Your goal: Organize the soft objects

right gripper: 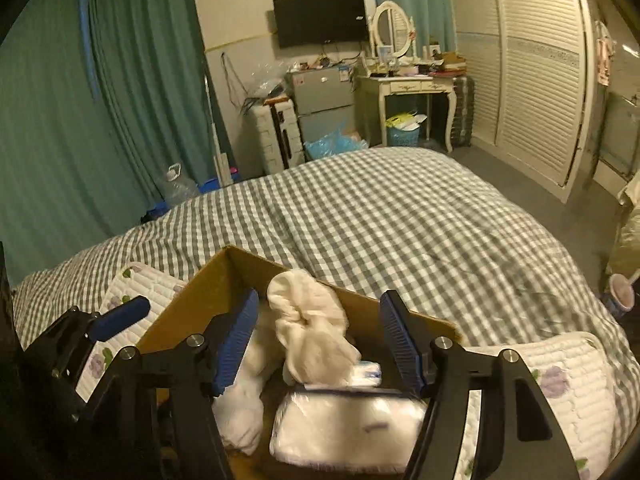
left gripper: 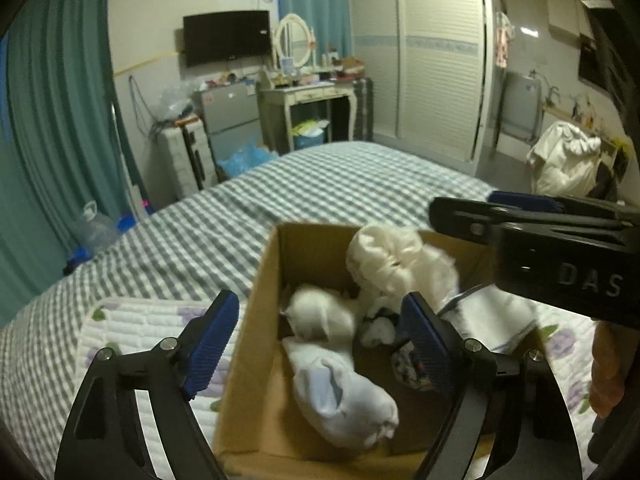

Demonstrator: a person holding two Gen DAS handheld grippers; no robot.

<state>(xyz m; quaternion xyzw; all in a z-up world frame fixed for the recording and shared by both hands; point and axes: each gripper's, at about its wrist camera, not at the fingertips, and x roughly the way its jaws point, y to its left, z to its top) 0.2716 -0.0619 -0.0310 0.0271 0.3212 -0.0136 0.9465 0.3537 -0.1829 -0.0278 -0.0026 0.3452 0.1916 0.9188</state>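
Note:
A brown cardboard box [left gripper: 264, 280] sits on the bed and holds several soft things: a cream fluffy bundle [left gripper: 394, 260], a small white ball [left gripper: 320, 316], a pale blue rolled cloth [left gripper: 340, 396] and a white plastic-wrapped pack [right gripper: 348, 428]. My left gripper [left gripper: 320, 348] is open and empty over the box. My right gripper [right gripper: 320, 340] is open and empty above the box, with the cream bundle [right gripper: 308, 332] between its fingers and apart from them. It shows from the side in the left wrist view [left gripper: 532, 240].
The box [right gripper: 208, 292] rests on a white quilted mat with purple flowers [left gripper: 132, 320] on a grey checked bed [right gripper: 400, 216]. Teal curtains, a suitcase, a small fridge, a dressing table and a white wardrobe stand beyond the bed.

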